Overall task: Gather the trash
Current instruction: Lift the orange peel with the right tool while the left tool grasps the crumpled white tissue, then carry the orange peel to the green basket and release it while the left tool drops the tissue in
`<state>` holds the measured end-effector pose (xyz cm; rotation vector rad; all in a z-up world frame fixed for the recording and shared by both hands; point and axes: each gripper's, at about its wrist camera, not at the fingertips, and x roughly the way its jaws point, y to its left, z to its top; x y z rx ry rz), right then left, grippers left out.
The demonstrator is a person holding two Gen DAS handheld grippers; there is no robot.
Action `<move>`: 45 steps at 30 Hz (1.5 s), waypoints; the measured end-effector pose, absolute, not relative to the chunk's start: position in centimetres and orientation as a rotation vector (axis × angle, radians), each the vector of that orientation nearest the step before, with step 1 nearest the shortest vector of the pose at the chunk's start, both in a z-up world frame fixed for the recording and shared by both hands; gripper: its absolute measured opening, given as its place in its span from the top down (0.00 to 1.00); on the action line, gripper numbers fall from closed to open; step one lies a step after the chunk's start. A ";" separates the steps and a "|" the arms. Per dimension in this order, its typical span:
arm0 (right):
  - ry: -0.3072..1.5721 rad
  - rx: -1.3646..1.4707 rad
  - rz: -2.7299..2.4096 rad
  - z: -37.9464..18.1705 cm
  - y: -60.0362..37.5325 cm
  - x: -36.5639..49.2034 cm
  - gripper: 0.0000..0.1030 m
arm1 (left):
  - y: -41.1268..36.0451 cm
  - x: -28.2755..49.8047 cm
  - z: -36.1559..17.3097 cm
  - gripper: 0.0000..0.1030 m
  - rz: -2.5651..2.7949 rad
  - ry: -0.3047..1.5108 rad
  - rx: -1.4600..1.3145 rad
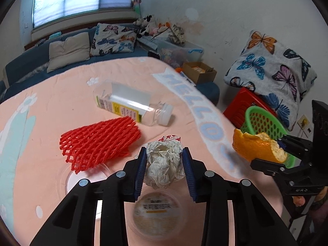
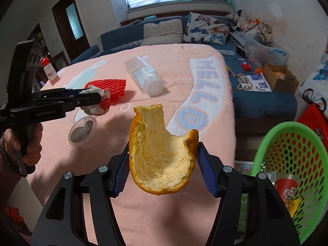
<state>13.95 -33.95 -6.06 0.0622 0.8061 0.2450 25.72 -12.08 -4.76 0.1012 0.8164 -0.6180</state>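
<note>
The pink blanket (image 2: 164,65) covers the tabletop, and its right edge runs just past the "HELLO" lettering, dropping off toward the blue sofa (image 2: 266,100) and the floor. Beyond that edge, low on the right, sits the green basket (image 2: 266,143), with a red crate (image 2: 313,114) behind it; some wrappers already lie inside the basket. The near stretch of blanket under the right tongs (image 2: 163,162) is bare, and so is the strip along the lettering, while the left and middle hold the rest of the trash: a red foam net (image 1: 98,141), a clear bottle (image 1: 131,104) lying on its side beyond it, and a clear lidded cup (image 1: 160,211) directly below the left tongs (image 1: 164,164), with a second clear lid (image 1: 82,178) just left of it, partly under the net. The left tongs are closed to about the width of a crumpled paper ball (image 1: 164,164) and grip it between the blue pads (image 1: 140,172), lifted above the cup. The right tongs stand wider, pinching a curved orange peel (image 2: 162,153) by its two sides, white pith facing the camera; in the left view the peel (image 1: 258,145) hangs past the tabletop edge, in front of the basket (image 1: 264,123) rim. The two tongs are well apart.
</note>
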 end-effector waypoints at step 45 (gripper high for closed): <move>0.707 0.228 -0.161 -4.1 -52.2 3.6 0.19 | -27.9 17.2 1.2 0.67 -0.916 0.721 0.180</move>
